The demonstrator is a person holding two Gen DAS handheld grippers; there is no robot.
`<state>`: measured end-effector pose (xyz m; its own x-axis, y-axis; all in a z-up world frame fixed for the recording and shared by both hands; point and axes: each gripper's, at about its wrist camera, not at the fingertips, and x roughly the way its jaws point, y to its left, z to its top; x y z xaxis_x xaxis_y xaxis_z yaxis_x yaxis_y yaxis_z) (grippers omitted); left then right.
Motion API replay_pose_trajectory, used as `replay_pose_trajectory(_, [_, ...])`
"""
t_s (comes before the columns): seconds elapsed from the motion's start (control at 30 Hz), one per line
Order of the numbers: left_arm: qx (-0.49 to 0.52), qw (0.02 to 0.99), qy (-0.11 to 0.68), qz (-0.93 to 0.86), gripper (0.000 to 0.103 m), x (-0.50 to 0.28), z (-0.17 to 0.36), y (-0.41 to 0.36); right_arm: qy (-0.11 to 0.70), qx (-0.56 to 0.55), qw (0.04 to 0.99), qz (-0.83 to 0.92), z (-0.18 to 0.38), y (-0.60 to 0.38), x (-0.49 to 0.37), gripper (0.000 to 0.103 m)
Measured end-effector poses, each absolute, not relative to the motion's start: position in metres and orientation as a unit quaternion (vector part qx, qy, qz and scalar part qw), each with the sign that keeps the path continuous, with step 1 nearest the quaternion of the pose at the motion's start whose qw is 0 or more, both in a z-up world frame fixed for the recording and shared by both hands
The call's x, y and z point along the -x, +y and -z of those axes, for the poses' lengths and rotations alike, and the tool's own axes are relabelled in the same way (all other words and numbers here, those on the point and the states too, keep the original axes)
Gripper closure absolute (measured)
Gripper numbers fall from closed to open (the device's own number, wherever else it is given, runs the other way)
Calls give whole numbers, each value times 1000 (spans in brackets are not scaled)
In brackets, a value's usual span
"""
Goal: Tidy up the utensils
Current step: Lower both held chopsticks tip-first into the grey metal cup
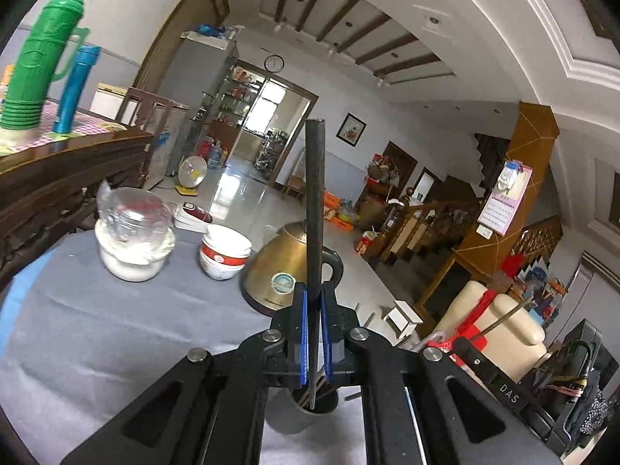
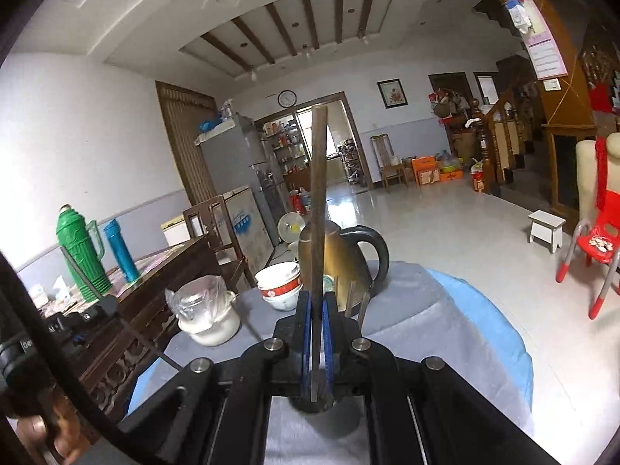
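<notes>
In the left wrist view my left gripper (image 1: pixel 314 288) is shut on a dark chopstick (image 1: pixel 314 201) that stands upright between its blue pads. Its lower end hangs over a grey cup (image 1: pixel 300 412) with more chopsticks inside, on the grey tablecloth (image 1: pixel 116 348). In the right wrist view my right gripper (image 2: pixel 316 300) is shut on a brownish chopstick (image 2: pixel 318 209), also upright, above the same dark cup (image 2: pixel 314 403). Two thin sticks (image 2: pixel 350 298) rise just right of its fingers. The left tool and its slanted chopstick (image 2: pixel 131 333) show at the left edge.
A brass kettle (image 1: pixel 279 267) with a black handle, stacked red-and-white bowls (image 1: pixel 224 252) and a plastic-wrapped jar (image 1: pixel 133 240) stand at the table's far side. A dark wooden sideboard (image 1: pixel 58 178) carries a green thermos (image 1: pixel 42 62) and a blue bottle (image 1: pixel 75 89). A red chair (image 2: pixel 596 240) stands on the floor.
</notes>
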<state>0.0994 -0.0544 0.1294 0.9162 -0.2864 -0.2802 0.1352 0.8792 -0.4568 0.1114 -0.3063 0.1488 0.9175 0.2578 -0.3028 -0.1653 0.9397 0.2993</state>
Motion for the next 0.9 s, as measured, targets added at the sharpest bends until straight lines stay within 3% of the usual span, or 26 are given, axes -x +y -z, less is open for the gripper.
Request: replay_pose_trajectory(0.9, [157,935,294,118,96,-172,-61,-110,286,-118,943,-124,-72,-292,-181,97])
